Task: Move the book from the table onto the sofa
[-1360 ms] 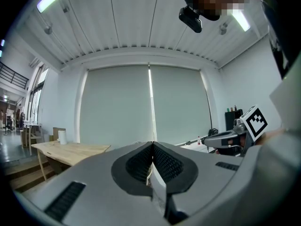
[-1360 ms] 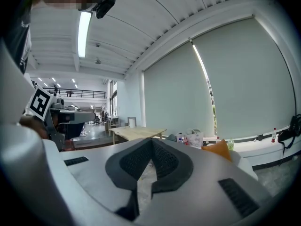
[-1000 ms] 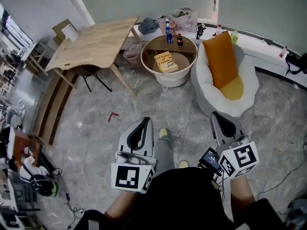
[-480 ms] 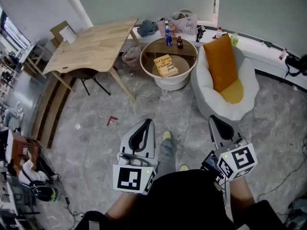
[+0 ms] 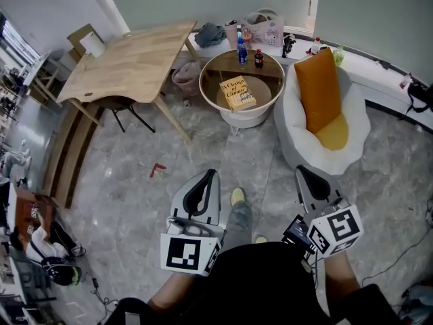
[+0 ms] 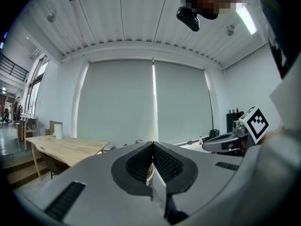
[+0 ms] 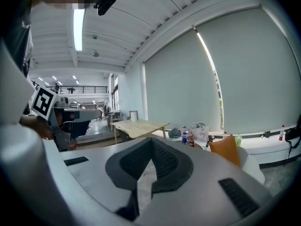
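Observation:
A yellow book (image 5: 239,93) lies flat on the round glass-topped table (image 5: 210,78) at the far side of the room. Right of that table stands a white round sofa (image 5: 352,144) with an orange cushion (image 5: 316,92) leaning in it. My left gripper (image 5: 209,175) and right gripper (image 5: 302,172) are both shut and empty, held level low in the head view, well short of the table. The left gripper view shows its jaws (image 6: 153,147) pressed together, nothing between them. The right gripper view shows its jaws (image 7: 151,142) closed too, with the orange cushion (image 7: 226,148) ahead.
A wooden table (image 5: 128,63) with a chair under it stands at the left. Bottles (image 5: 240,49) stand on the round table's far rim, and bags and clutter line the ledge behind. A red scrap (image 5: 157,168) lies on the marble floor. The person's shoe (image 5: 237,196) shows between the grippers.
Both grippers and the person have come forward toward the round table and sofa, which sit slightly lower and larger in the head view. The jaws stayed shut.

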`<state>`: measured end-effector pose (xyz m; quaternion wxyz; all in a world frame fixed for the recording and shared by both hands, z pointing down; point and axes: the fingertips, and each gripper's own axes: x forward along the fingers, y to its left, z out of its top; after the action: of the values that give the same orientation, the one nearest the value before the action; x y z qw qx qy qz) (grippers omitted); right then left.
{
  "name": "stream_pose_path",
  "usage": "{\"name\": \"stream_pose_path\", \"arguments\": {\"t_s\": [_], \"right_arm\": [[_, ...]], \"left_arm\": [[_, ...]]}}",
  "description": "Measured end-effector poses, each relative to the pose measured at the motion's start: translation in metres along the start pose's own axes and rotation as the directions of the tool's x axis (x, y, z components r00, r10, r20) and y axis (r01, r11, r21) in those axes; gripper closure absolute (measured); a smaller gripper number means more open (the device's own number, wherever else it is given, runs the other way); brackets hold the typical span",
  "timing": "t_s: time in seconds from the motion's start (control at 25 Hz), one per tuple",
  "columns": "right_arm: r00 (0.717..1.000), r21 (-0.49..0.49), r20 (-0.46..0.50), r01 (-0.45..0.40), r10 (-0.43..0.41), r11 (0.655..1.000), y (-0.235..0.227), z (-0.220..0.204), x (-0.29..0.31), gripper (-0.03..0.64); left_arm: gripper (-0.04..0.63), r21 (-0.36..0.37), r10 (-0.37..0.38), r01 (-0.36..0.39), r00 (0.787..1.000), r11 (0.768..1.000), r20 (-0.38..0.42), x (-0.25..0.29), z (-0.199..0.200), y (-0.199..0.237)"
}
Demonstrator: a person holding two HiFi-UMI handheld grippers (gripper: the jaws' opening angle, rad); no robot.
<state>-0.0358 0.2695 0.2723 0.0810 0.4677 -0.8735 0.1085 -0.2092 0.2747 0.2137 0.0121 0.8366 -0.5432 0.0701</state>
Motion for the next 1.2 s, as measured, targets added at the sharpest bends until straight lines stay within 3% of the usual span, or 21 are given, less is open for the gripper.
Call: {"name": "stream_pose_path", "arguments": {"t_s": [0.48, 1.2], "right_arm": [[0.996, 0.006, -0.084, 0.008, -0.007, 1.0, -0.031, -0.008, 0.089, 0.611], [0.994, -0.005, -0.111, 0.017, -0.017, 1.0, -0.066, 0.038, 0.199, 0.611]], "left_arm": [[0.588, -0.039, -0.014, 0.012, 0.998, 0.999, -0.056, 0.082, -0.024, 0.058], [0.588, -0.077, -0.023, 0.017, 0.997, 0.997, -0.077, 0.176, -0.009, 0.138]]}}
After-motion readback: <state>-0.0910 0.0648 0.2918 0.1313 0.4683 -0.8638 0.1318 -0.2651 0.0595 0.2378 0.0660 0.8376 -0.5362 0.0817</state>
